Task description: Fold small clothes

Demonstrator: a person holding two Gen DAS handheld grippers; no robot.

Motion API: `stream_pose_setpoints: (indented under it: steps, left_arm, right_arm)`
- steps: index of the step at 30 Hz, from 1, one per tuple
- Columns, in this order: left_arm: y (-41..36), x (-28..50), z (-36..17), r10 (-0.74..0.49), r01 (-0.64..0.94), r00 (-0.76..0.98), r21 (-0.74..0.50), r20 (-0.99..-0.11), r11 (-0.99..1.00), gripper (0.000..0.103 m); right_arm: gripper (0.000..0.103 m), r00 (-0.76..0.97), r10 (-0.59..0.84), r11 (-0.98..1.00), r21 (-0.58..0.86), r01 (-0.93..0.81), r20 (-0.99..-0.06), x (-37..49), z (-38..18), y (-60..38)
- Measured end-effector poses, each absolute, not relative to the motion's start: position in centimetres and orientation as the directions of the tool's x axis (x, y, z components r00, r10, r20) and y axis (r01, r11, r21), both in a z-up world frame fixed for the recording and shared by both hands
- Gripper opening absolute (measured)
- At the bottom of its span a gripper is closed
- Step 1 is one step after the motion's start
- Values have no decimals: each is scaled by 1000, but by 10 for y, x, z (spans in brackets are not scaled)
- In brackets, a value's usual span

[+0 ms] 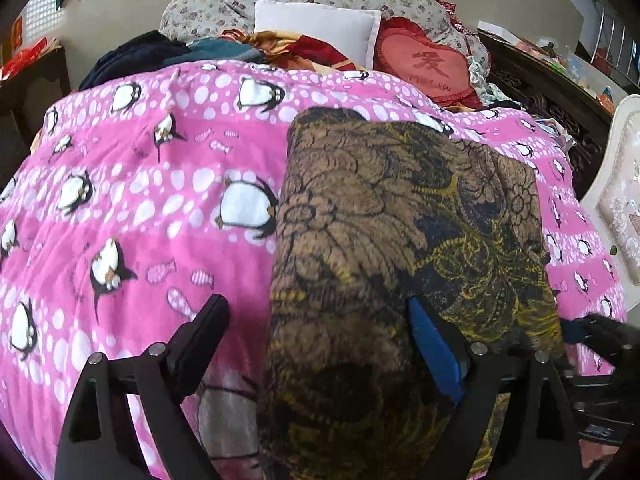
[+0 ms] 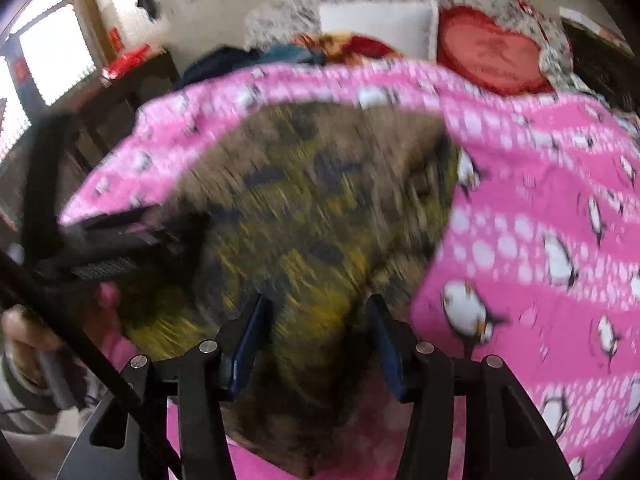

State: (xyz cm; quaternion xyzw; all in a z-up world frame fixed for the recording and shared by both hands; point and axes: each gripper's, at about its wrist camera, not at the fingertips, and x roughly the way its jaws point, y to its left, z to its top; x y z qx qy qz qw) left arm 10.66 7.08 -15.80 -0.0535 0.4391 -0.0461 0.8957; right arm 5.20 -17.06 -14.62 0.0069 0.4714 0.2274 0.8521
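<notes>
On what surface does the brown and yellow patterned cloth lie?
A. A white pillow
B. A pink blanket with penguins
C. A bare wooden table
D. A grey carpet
B: the brown and yellow patterned cloth rests folded on the pink blanket with penguins; the white pillow sits farther back at the head of the bed, apart from the cloth.

A brown garment (image 1: 372,216) with black and yellow floral print lies folded lengthwise into a long strip on the bed, rumpled.
</notes>
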Motion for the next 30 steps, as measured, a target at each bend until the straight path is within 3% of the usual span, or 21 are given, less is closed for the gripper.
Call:
stream_pose_setpoints:
  steps: [3,9,14,30]
  left_arm:
    - [72,103,-157,-138,39,605,-144,-784,989,90]
    - [73,92,-137,-124,37,635,-130,-762,991,90]
    - [66,82,-119,-72,31,685,-69,-725,997,90]
    - [65,69,-106,-26,-15,707,-52,-707,999,90]
  right_arm:
    - [63,426,444,888,323,-328,-788,56,-152,-183]
    - [65,501,435,894,291,-341,-748,46,-115,-179]
    - [80,603,369,928,241,-284,-707,40,-86,-176]
    - [89,667,296,955,200,-219,-684,30,-72,-174]
